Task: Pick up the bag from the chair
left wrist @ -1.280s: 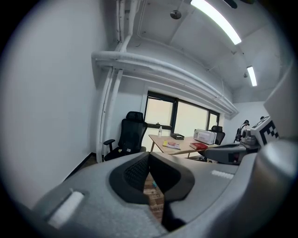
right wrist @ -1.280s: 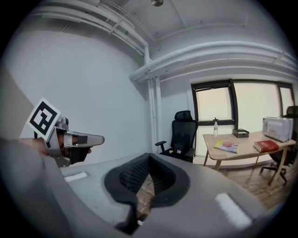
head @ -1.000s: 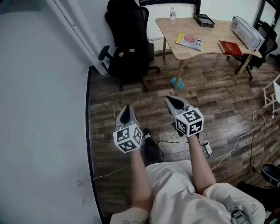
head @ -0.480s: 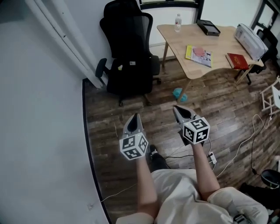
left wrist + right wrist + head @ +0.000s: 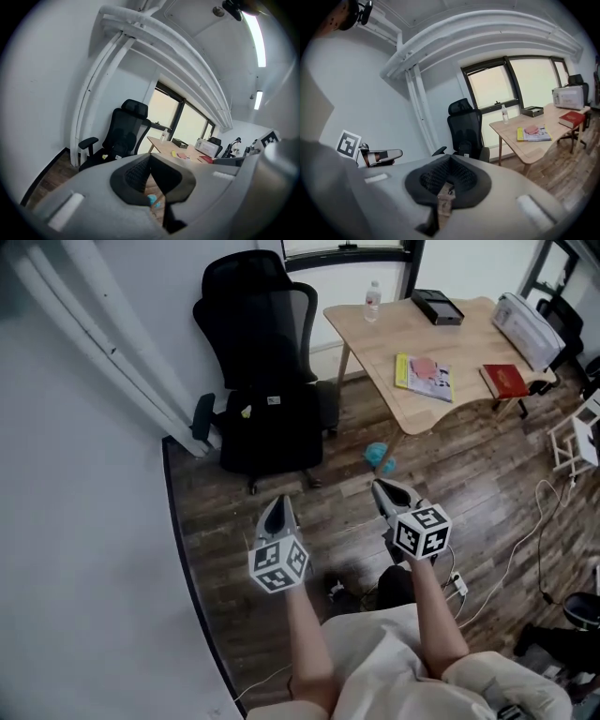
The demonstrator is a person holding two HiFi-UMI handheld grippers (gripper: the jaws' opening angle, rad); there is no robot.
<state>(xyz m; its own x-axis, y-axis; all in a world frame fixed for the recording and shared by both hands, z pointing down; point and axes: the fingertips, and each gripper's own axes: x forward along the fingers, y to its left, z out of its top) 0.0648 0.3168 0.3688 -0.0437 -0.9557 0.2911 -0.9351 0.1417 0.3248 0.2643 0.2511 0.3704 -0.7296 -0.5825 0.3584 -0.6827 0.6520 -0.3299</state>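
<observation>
The bag (image 5: pixel 267 427) is black and sits on the seat of the black chair (image 5: pixel 272 324). Black on black makes its edges hard to see. A small yellow tag and a white tag show on it.

The left tongs (image 5: pixel 277 510) and the right tongs (image 5: pixel 388 493) are both clenched tight with nothing in them. They are held over the wood floor (image 5: pixel 487 474), apart from the chair.

On the counter (image 5: pixel 469 343) stand a water bottle (image 5: pixel 373 300) and a black tray (image 5: pixel 437 307). I cannot see what is in the tray. A yellow book (image 5: pixel 424 377), a red book (image 5: pixel 505 381) and a white thing (image 5: pixel 523 319) that is hard to make out lie there too.

A small blue thing (image 5: pixel 379 456) lies on the floor by the counter leg. A white cable (image 5: pixel 525 531) runs across the floor.
</observation>
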